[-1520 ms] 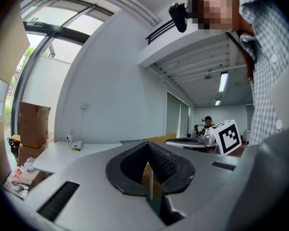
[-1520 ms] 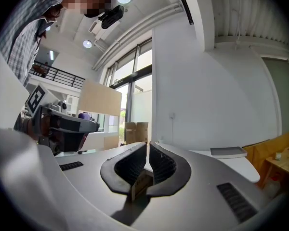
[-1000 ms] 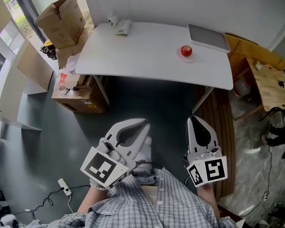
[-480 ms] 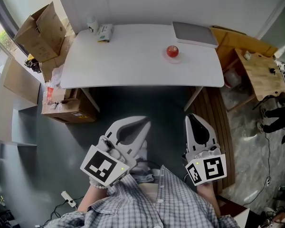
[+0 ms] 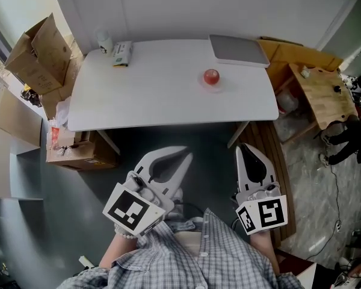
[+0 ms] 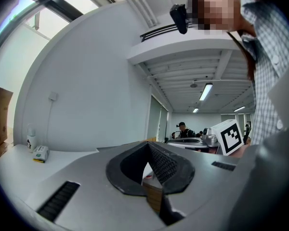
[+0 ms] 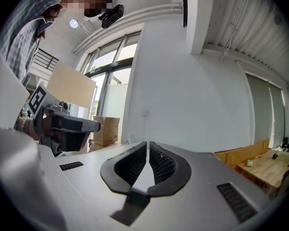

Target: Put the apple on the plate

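Observation:
A red apple (image 5: 211, 76) sits on the right half of the white table (image 5: 156, 95) in the head view. A faint pale disc shows under the apple, hard to tell from the tabletop. Both grippers are held low over the dark floor, well short of the table's near edge. My left gripper (image 5: 183, 156) is shut and empty, and its tips meet in the left gripper view (image 6: 148, 144). My right gripper (image 5: 245, 149) is also shut with nothing in it, its tips together in the right gripper view (image 7: 148, 142). The apple lies ahead of the right gripper, slightly to its left.
A grey laptop (image 5: 238, 50) lies at the table's back right. A small box (image 5: 121, 53) and a white bottle (image 5: 104, 41) stand at its back left. Cardboard boxes (image 5: 39, 47) crowd the left, and a wooden bench (image 5: 322, 89) stands to the right.
The table and apple have slid left and lower in the head view as the person walks toward them. Both grippers keep their place in view and stay shut.

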The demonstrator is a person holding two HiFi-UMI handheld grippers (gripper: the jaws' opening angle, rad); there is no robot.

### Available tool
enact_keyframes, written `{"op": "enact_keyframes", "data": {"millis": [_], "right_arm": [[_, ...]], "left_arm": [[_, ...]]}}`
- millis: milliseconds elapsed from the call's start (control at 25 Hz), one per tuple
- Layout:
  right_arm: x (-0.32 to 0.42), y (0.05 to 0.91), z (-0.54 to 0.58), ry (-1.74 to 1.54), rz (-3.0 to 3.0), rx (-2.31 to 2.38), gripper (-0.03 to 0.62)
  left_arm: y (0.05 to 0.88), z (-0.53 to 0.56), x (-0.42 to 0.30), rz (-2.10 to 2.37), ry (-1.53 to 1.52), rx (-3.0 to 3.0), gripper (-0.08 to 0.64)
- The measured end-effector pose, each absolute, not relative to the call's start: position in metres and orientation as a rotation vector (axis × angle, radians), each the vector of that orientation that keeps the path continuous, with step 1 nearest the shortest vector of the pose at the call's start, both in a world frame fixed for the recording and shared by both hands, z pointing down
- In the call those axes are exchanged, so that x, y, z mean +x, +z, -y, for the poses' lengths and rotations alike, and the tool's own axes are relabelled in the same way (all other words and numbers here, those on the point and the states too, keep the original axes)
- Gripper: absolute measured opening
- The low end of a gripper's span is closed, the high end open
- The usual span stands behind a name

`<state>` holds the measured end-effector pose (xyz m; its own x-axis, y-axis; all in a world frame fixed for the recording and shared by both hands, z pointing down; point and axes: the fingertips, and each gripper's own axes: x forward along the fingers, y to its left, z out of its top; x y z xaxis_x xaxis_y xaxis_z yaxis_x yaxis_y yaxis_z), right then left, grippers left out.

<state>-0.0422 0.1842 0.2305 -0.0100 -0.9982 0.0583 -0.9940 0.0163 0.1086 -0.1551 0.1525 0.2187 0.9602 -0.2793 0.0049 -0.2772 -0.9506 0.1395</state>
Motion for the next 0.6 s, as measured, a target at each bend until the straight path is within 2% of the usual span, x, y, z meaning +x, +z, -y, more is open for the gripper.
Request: {"op": "enact_keyframes", "data": {"millis": [600], "right_arm": [[-0.020, 0.243, -0.134, -0.111, 2.043, 2.148, 0.032]], "left_arm": [[0.225, -0.085, -0.123, 0.303, -0.035, 2.996, 0.009]]}}
